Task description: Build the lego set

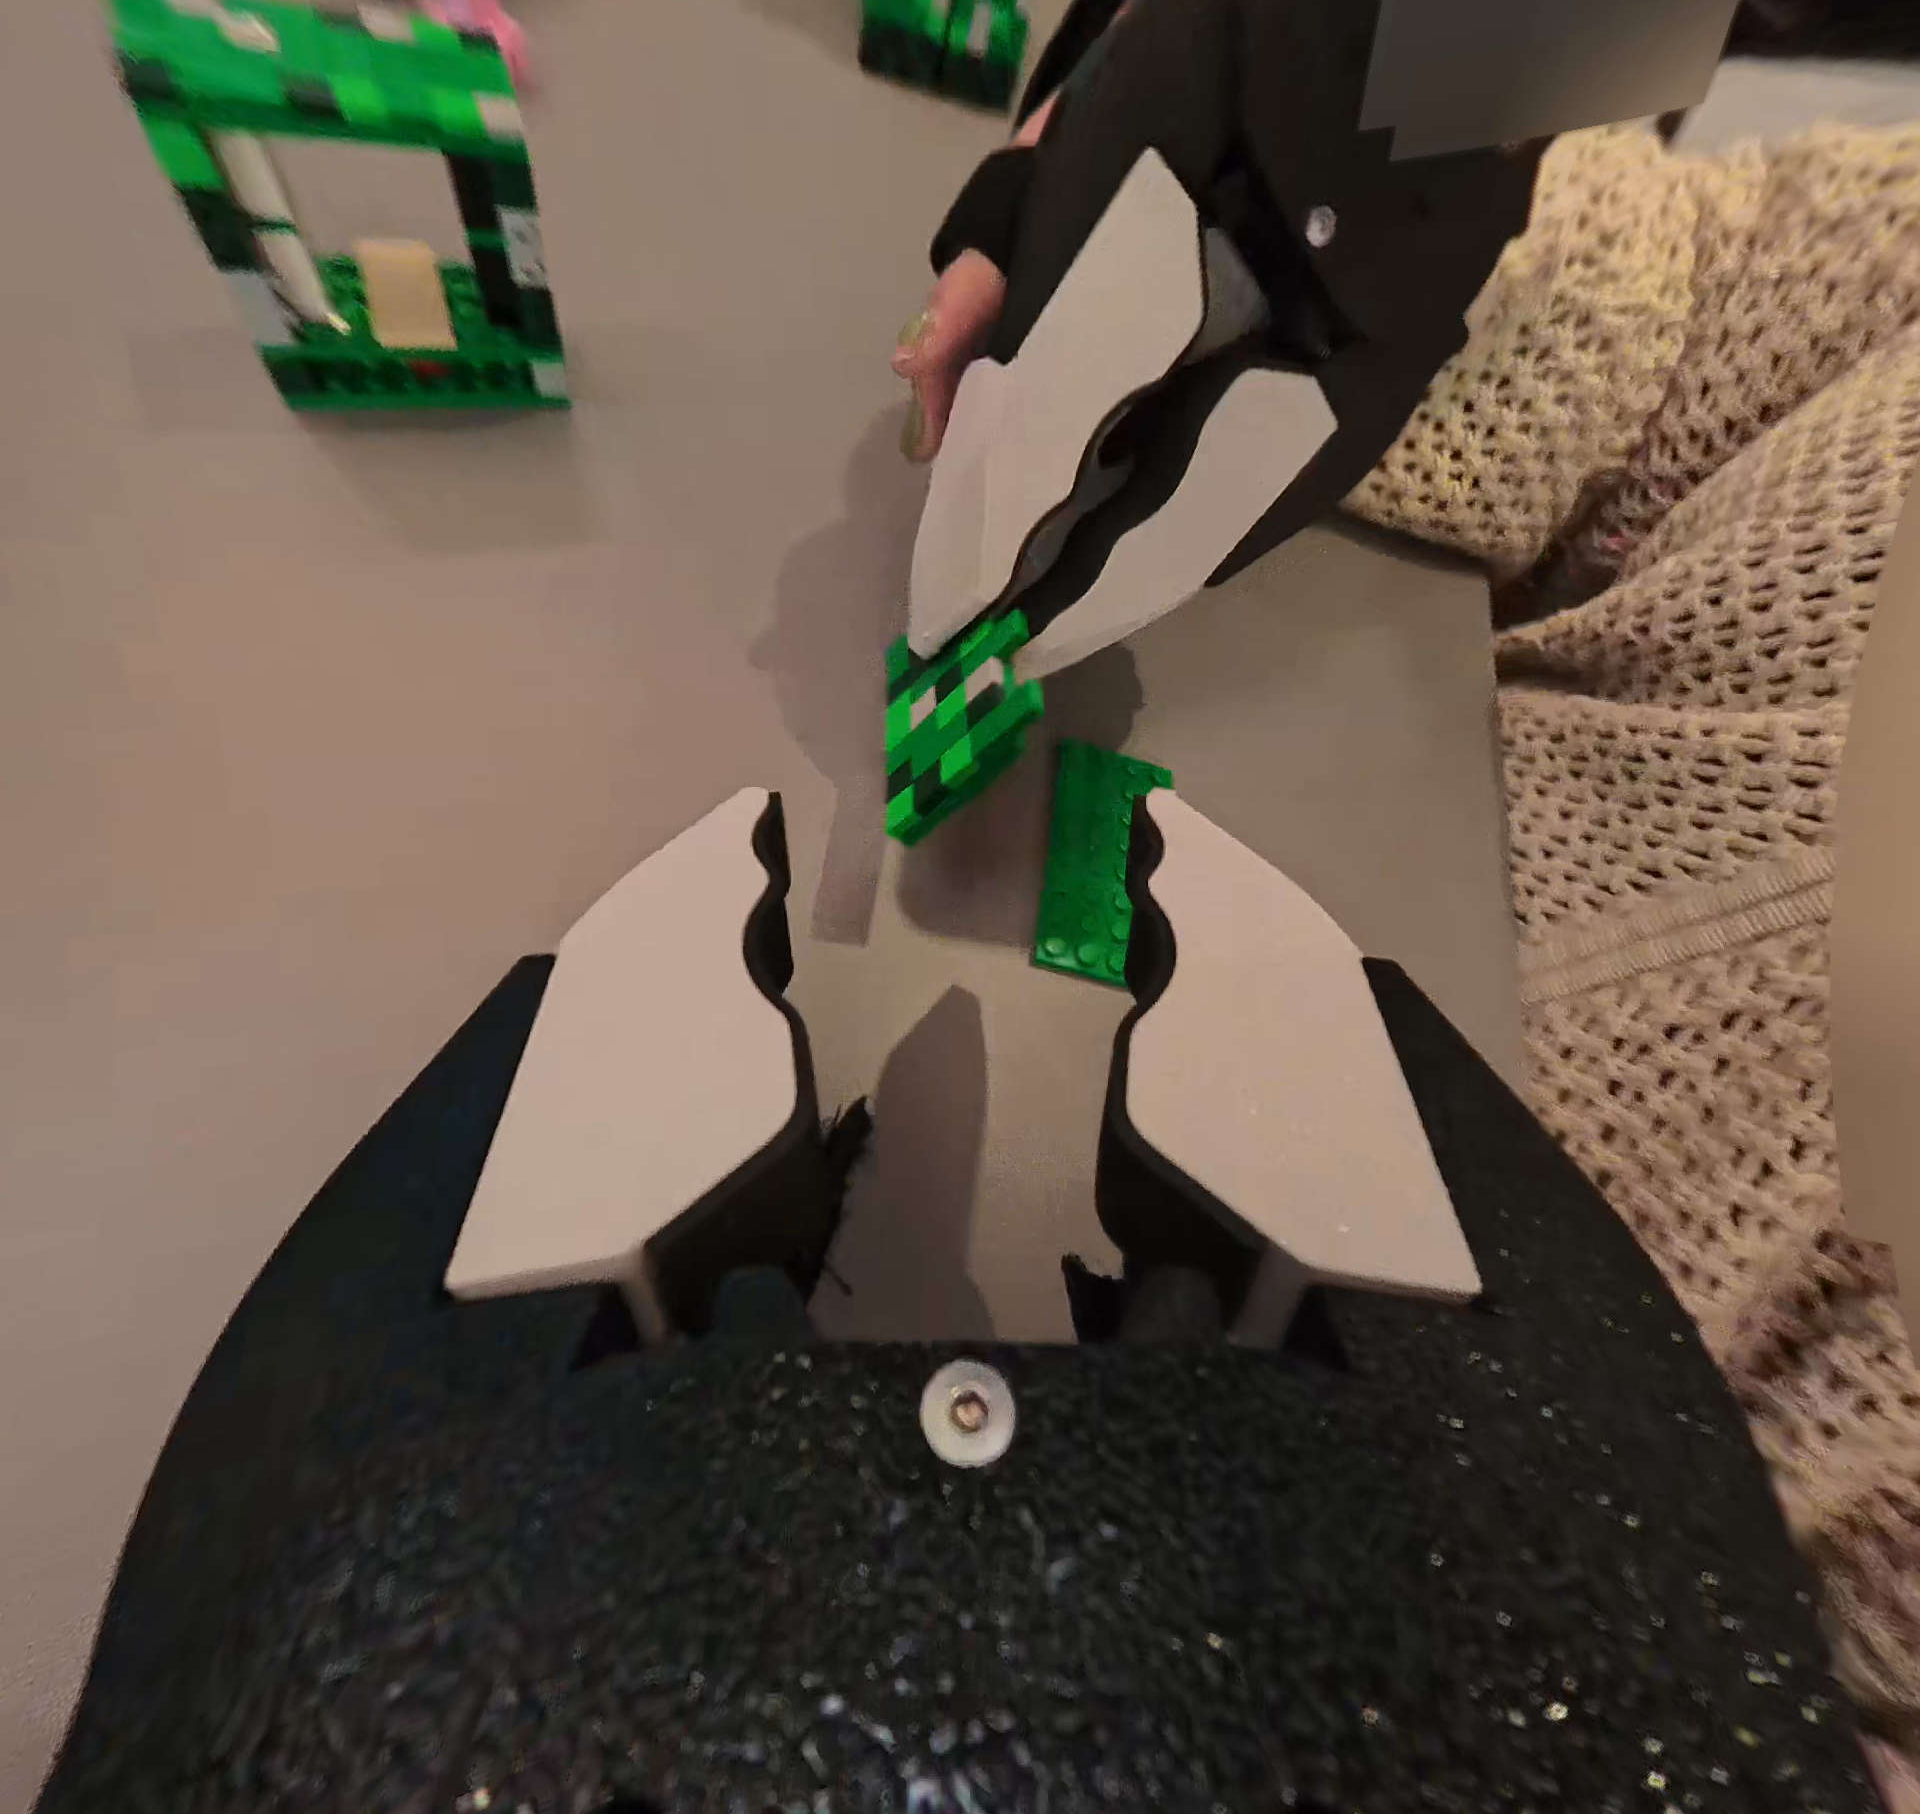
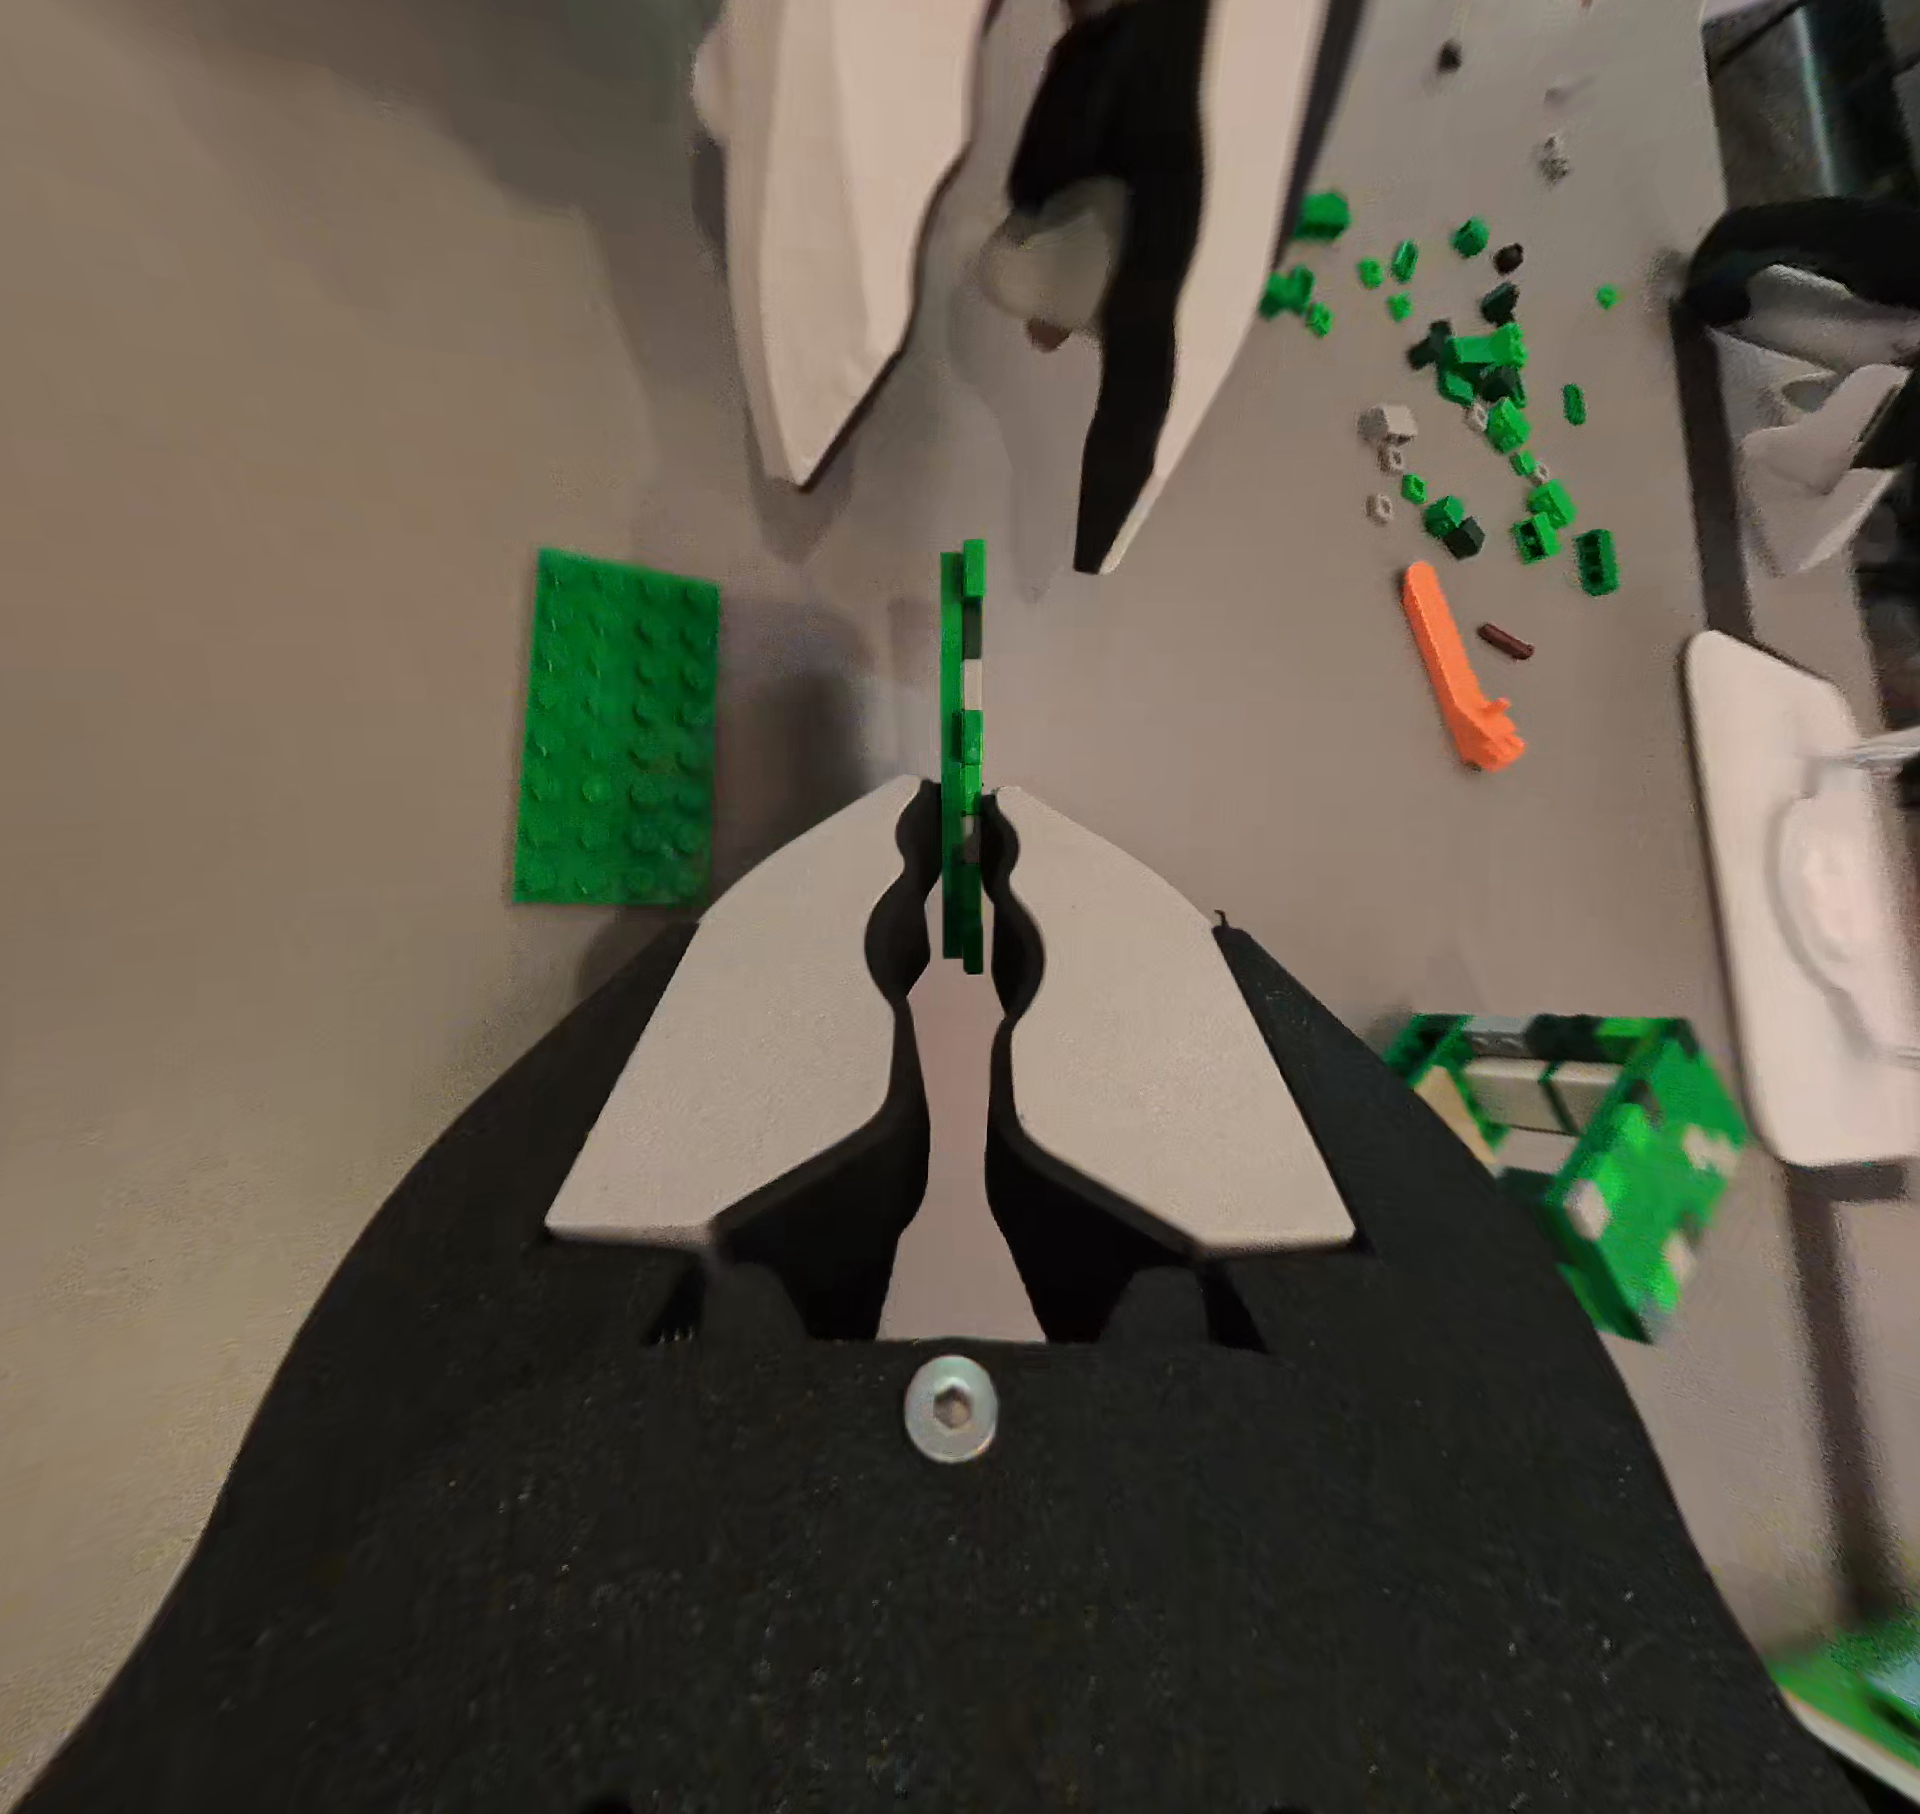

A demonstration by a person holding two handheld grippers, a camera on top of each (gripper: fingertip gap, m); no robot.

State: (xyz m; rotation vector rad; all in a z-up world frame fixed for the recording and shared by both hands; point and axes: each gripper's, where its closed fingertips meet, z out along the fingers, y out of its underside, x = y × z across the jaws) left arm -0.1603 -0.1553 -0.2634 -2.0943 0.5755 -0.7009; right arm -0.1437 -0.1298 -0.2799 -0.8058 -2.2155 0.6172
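Right gripper [image 2: 961,808] clenched on a thin checkered green panel [image 2: 961,725], held edge-on at frame centre in the right wrist view, clear of the grey table [image 2: 260,414]. Left gripper [image 1: 961,808] released, jaws apart, lower centre of the left wrist view, just beside a flat green plate [image 1: 1091,871] lying on the table. Green frame assembly [image 1: 343,195] upper left. Loose bricks [image 2: 1475,382] and orange separator tool [image 2: 1455,668] upper right of the right wrist view.

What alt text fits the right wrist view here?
The right claw is shut on a thin green panel, held edge-on above a grey table. A green plate lies flat to its left, loose bricks and an orange tool to its right; the open left claw hovers ahead.
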